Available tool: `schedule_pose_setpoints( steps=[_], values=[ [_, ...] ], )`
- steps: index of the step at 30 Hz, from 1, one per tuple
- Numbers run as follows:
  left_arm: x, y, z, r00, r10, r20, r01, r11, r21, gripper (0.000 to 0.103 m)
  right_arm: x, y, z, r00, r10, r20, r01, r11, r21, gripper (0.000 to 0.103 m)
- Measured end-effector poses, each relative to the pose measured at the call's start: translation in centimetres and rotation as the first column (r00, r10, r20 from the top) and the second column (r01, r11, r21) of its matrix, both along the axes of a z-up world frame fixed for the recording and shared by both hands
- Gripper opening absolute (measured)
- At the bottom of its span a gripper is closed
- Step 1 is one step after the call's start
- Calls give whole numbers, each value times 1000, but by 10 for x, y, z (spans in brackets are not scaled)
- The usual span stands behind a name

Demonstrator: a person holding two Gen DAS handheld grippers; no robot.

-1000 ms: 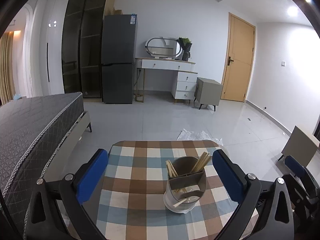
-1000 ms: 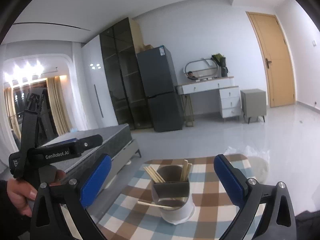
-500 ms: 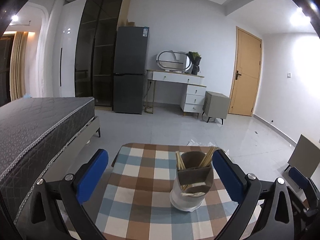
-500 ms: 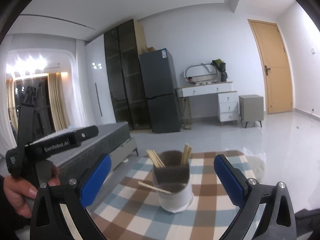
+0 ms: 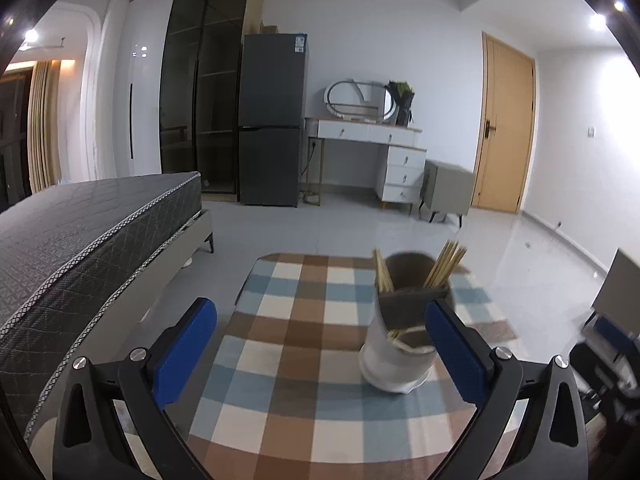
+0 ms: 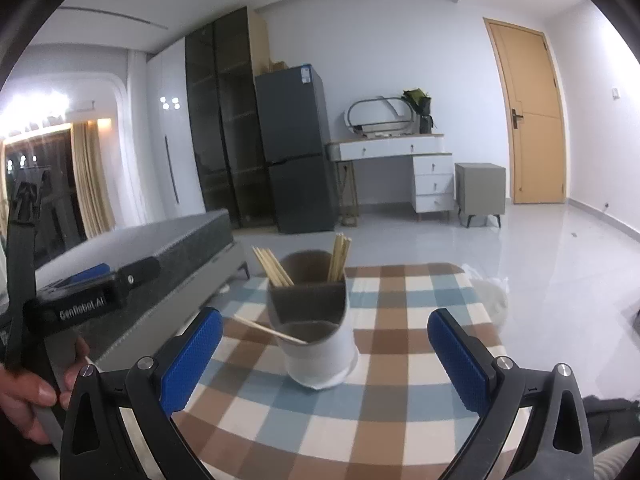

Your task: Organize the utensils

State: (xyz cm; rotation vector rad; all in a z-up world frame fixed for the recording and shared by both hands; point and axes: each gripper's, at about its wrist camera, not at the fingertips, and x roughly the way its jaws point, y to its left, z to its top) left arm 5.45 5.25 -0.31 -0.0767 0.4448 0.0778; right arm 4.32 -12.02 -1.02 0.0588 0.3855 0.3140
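At the far left of the right wrist view, a hand point(image 6: 36, 396) grips the handle of the left gripper point(image 5: 320, 344). In its own view its jaws stand wide open, holding nothing, the right blue pad overlapping the edge of the holder point(image 5: 400, 344) in the picture; whether they touch cannot be told. The holder stands upright on the checked surface point(image 5: 304, 320), right of centre, with chopsticks point(image 5: 444, 264) sticking up from its back compartments. In the right wrist view the right gripper point(image 6: 324, 360) is likewise spread wide and empty, the holder between its pads but apart from both. One chopstick point(image 6: 268, 330) lies slanted across the front rim.
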Motion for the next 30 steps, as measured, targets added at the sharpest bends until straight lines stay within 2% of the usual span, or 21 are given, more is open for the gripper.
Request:
schedule_pose_setpoints(
  steps=[4,9,30],
  values=[
    [7,-4,-13,996,-14,-85,15,1000,12,101,-1,1,-1,1000,0,-3,0,1000,-6,103],
    [9,-3,-16,992,-9,-124,10,1000,7,101,2,0,-5,1000,-7,-22,7,1000,-18,103],
    [9,2,-15,991,-4,-137,3,1000,-11,101,-4,-1,-4,999,-28,-22,28,999,-33,103]
  ],
)
